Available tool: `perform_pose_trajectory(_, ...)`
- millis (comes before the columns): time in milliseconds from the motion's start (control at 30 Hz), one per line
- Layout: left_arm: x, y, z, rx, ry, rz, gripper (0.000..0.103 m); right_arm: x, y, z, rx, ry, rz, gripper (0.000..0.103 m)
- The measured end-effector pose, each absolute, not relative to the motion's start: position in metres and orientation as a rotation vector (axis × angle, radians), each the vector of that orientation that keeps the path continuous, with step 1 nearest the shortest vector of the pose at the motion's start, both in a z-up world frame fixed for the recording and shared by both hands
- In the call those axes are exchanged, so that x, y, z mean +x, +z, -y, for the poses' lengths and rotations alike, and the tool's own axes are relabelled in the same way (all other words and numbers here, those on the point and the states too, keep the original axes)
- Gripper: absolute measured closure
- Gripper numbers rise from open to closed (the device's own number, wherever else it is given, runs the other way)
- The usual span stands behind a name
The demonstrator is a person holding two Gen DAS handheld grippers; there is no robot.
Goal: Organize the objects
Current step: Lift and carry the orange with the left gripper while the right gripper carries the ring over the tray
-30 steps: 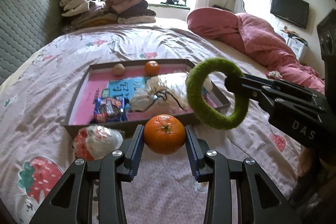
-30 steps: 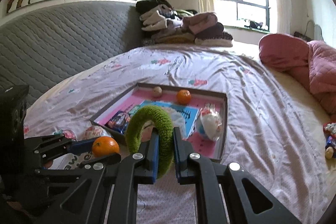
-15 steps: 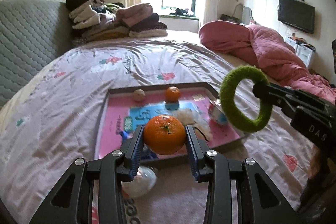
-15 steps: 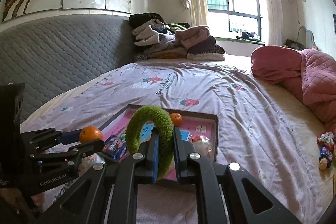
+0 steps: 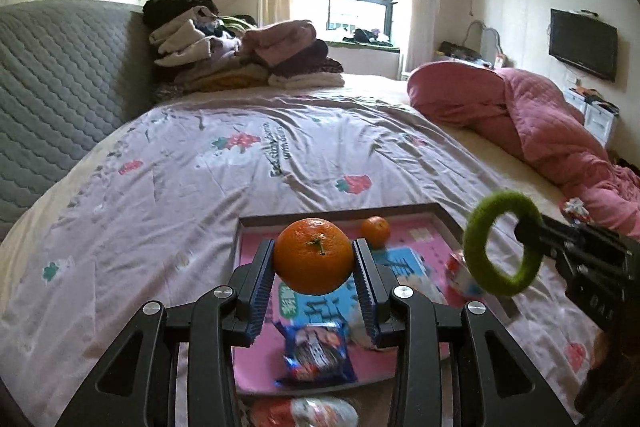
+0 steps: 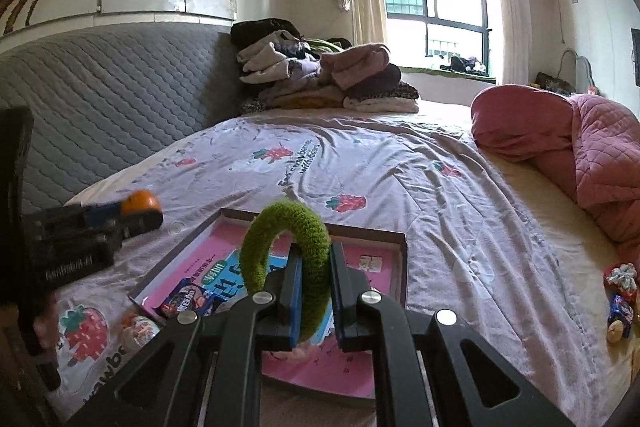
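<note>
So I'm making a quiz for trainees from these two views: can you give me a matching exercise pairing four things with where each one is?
Things:
1. large orange
2. green ring
3. small orange
4. blue snack packet

Places:
A. far end of the tray
B. held by the right gripper
C. near end of the tray
D. held by the left gripper

Pairs: 1-D, 2-B, 3-A, 4-C

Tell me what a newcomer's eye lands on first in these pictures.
First, the bright orange clamped in the left hand-held gripper, raised over the pink-lined tray on the bed. Next, the fuzzy green ring pinched upright in the right hand-held gripper, above the same tray. Behind them, a crumpled pink quilt sprawls along the bed's right side.
</note>
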State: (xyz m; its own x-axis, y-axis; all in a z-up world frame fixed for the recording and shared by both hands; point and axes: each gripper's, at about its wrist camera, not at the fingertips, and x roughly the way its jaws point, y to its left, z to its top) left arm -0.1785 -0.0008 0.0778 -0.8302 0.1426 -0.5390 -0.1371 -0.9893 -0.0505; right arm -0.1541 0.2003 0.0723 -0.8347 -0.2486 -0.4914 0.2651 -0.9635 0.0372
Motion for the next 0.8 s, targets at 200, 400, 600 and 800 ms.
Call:
perform_pose_trajectory(200,-0.200,0.068,0.000,-0.895,2.864,0.013,0.064,-0.166,0.069,-0.195,0.749,-2.775,-0.079,0.090)
perform_pose_trajectory(400,-0.217,0.053,-0.008,-0.941,2.830,-0.007,0.064,-0.175,0.061,-0.194,0.781,-2.770,-0.086,0.090)
perform_pose_trajectory(600,-0.226,0.034,-0.019,-1.008,2.788,-0.012,0.064,-0.182,0.049,-0.200,0.846,-2.765,-0.067,0.090)
perform_pose_trajectory(800,-0.232,0.016,-0.028,-1.079,2.747,-0.024,0.064,-0.185,0.040,-0.199,0.890,-2.763,-0.090,0.090)
